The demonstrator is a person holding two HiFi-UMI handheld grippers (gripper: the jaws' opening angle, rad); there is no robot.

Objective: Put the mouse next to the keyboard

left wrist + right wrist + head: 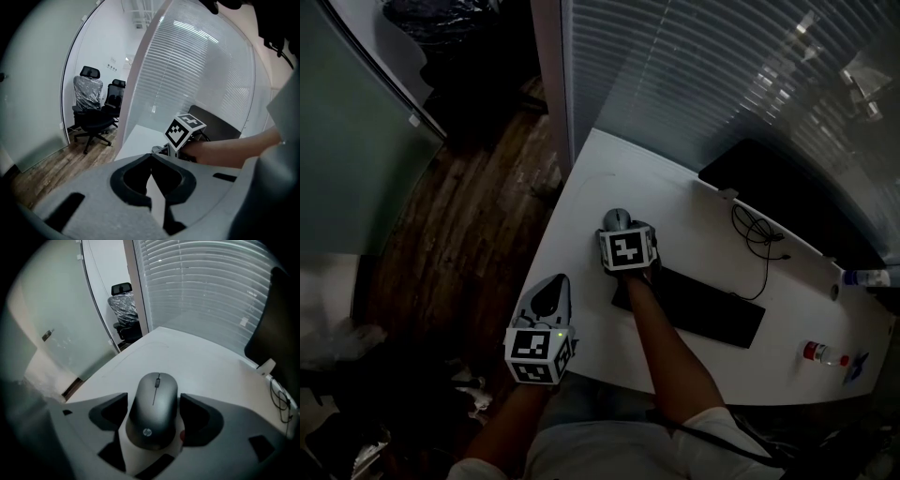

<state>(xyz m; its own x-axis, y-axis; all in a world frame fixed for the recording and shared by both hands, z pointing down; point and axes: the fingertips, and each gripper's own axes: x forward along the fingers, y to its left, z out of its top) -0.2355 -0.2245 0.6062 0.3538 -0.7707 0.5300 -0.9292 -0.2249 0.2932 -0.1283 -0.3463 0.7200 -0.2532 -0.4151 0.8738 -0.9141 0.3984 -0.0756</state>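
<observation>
right gripper — jaws spread round mouse on desk | left gripper — jaws together

An office: white tabletop bearing keyboard, monitor at two o'clock, slatted blinds, swivel chairs at nine o'clock.

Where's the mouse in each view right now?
Head view: mouse at centre, above the keyboard's left end.
Left gripper view: not visible.
Right gripper view: mouse low centre, between the right gripper's open jaws.
Shared landmark: the white desk.
</observation>
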